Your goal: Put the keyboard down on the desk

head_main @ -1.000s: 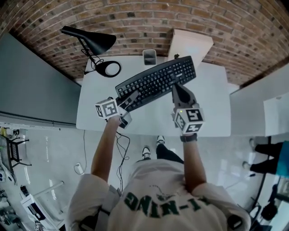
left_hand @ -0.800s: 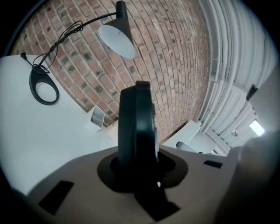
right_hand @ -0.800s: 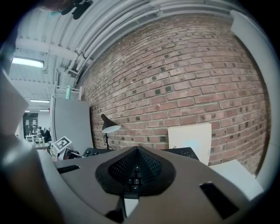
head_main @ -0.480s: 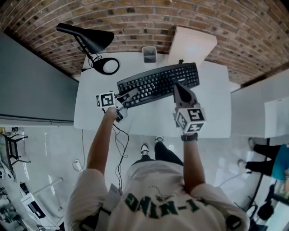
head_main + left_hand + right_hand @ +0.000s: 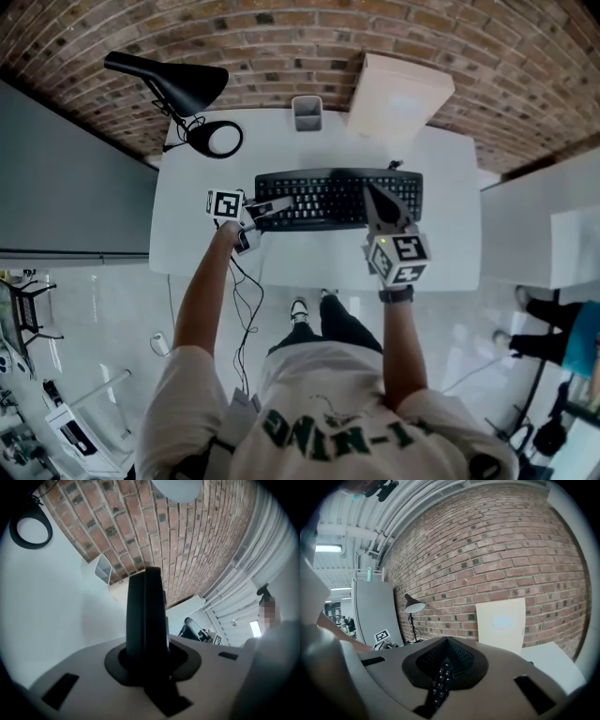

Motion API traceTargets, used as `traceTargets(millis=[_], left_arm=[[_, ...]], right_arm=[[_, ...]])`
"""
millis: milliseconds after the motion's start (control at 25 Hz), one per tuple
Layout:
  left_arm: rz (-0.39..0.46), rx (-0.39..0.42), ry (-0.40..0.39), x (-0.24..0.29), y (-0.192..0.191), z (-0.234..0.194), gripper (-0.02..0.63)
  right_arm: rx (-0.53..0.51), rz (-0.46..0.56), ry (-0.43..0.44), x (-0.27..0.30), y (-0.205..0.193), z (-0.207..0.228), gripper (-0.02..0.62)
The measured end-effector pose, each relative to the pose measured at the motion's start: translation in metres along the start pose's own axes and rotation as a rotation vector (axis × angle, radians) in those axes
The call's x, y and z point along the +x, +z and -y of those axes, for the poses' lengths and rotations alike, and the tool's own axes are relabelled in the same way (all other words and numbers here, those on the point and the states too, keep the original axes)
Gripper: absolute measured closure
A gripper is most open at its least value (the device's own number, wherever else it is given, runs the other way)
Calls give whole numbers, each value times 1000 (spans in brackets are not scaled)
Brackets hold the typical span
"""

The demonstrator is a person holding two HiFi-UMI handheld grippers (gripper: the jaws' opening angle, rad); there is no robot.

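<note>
Head view: left gripper (image 5: 272,206) and right gripper (image 5: 375,199) each have jaws nearly closed, clamped on the keyboard (image 5: 323,199) at its left end and right side to hold it level. It sits square across the desk (image 5: 309,258), touching or just above, cannot tell. Lamp (image 5: 183,84) and pen cup (image 5: 307,112) stand well behind

Head view looks steeply down on the desk (image 5: 319,258); both gripper views face the brick wall (image 5: 511,550)
</note>
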State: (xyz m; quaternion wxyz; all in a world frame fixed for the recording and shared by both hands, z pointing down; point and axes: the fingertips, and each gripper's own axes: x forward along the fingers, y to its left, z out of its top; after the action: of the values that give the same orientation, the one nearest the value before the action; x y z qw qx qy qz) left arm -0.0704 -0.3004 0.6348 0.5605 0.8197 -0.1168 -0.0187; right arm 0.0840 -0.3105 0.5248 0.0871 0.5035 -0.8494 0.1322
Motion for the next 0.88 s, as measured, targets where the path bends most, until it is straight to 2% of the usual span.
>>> traceTargets(millis=[80, 200, 280, 480, 600, 720, 880], left_arm=[[-49, -5, 29, 2, -5, -15, 528], [-89, -10, -9, 11, -10, -26, 528], [-103, -56, -8, 14, -15, -32, 528], [-163, -58, 104, 3, -25, -70, 528], [-189, -147, 52, 6, -37, -78, 528], [-228, -175, 45, 6, -47, -82, 527], [-231, -218, 11, 13, -55, -86, 525]], right_arm=[[3, -14, 6, 2, -5, 0, 594], [11, -30, 14, 6, -13, 1, 594], [16, -46, 22, 8, -19, 3, 594], [52, -106, 16, 13, -43, 14, 594], [74, -133, 16, 18, -54, 18, 594], [85, -147, 29, 23, -62, 17, 594], [83, -163, 54, 30, -67, 11, 594]])
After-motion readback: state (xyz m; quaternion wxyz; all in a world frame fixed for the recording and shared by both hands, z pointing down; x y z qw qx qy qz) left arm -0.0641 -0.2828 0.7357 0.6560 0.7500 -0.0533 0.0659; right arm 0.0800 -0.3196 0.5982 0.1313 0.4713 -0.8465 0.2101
